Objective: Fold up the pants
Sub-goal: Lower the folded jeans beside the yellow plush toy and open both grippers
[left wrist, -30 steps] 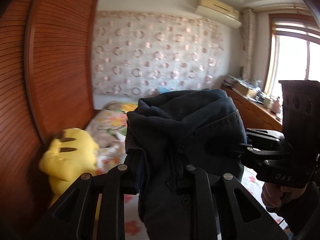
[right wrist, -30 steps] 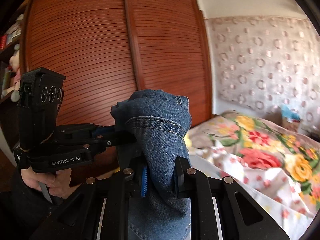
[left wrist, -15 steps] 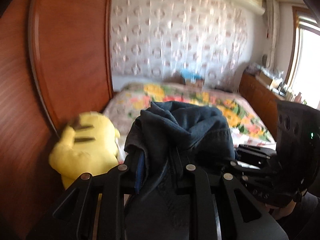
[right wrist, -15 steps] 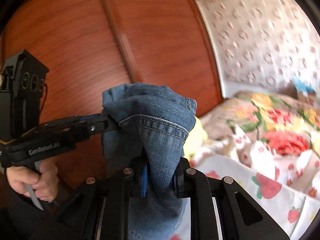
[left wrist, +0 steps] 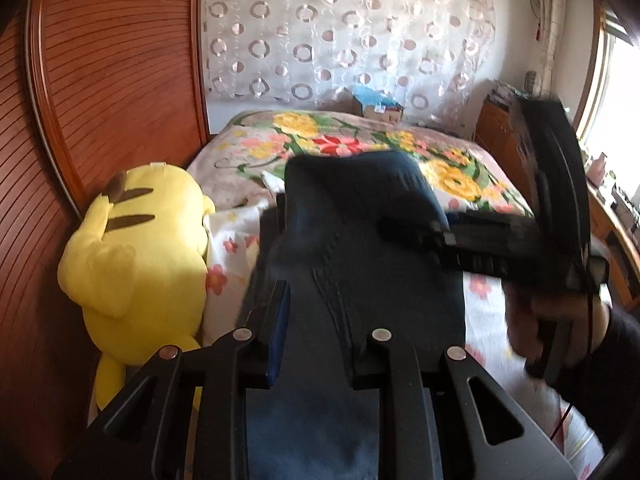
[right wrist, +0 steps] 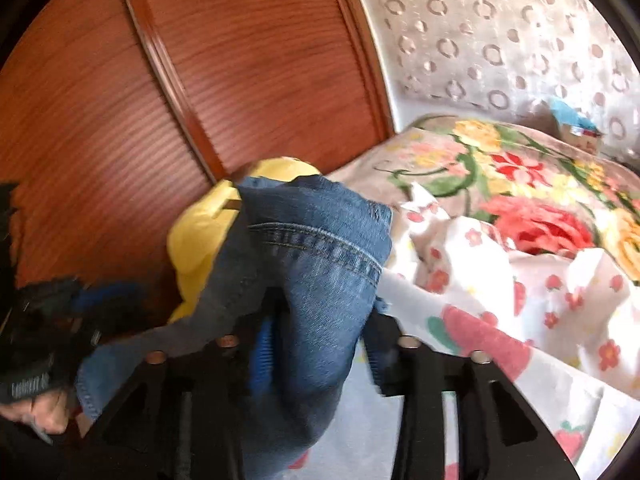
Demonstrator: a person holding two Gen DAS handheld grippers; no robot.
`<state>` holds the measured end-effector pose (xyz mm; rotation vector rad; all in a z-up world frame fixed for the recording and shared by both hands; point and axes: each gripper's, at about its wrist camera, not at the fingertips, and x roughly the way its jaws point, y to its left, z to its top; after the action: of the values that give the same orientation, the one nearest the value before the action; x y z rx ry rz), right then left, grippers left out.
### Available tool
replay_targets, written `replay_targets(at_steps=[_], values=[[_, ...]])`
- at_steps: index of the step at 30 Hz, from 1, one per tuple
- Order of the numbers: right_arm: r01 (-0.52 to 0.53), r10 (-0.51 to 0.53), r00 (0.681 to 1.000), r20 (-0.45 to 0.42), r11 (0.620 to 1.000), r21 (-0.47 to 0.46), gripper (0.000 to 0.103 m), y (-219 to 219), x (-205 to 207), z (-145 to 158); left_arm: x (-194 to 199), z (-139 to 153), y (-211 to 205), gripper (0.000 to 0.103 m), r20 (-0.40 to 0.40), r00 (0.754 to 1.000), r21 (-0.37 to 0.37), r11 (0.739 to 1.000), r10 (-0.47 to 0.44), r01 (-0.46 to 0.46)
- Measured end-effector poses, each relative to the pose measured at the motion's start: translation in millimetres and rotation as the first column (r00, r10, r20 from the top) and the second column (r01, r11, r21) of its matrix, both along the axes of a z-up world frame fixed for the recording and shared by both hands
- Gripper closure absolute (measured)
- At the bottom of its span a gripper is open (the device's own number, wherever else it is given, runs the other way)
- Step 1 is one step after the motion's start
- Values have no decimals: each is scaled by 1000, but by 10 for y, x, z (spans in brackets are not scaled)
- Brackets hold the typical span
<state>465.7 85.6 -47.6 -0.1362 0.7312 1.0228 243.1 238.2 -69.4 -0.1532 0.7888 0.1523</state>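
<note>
Blue denim pants [left wrist: 360,264] hang bunched between both grippers above the bed. My left gripper [left wrist: 320,320] is shut on the dark fabric, which drapes over its fingers and hides the tips. My right gripper [right wrist: 316,328] is shut on a stitched edge of the pants [right wrist: 312,248]. The right gripper also shows in the left wrist view [left wrist: 500,240], close on the right, gripping the same bunch. The left gripper shows blurred at the left edge of the right wrist view [right wrist: 36,340].
A bed with a floral blanket [left wrist: 360,144] and a white flowered sheet [right wrist: 500,300] lies below. A yellow plush toy [left wrist: 136,264] sits at the bed's left edge against the wooden wardrobe doors [left wrist: 100,80]. A wooden cabinet [left wrist: 504,140] stands at the right.
Both grippers have tipped downward toward the bed, carrying the pants with them. The bed and plush toy now fill more of both views. Both stay shut on the denim.
</note>
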Motion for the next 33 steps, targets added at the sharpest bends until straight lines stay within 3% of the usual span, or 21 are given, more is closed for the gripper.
replay_targets(at_steps=[3,8,11,15,18,25,33], values=[[27,-27,1000,-1,999,-26,48,58,-100,112,-63,-103,-69,80,-28,1000,-4,1000,-6,6],[147,-142,983,118,988,-42,49,-179,-356,417,-102,-172,-89,80,-43,999,-2,1000,11,-11],[99,-97,986,133,995,-7,67,-189,-469,574,-114,-197,-99,80,-45,999,-7,1000,15,-15],[-1,4,991,136,1000,-20,81,-64,-591,460,-129,-244,-104,80,-52,998,-2,1000,20,-20],[6,6,986,165,997,-73,82,116,-465,281,-129,-290,-104,80,-58,998,-3,1000,24,-24],[21,-7,993,116,993,-116,88,282,-73,66,-124,-325,-88,80,-53,998,-18,1000,23,-24],[46,-36,993,114,995,-85,87,155,-294,205,-161,-251,-122,79,-41,999,-5,1000,27,-28]])
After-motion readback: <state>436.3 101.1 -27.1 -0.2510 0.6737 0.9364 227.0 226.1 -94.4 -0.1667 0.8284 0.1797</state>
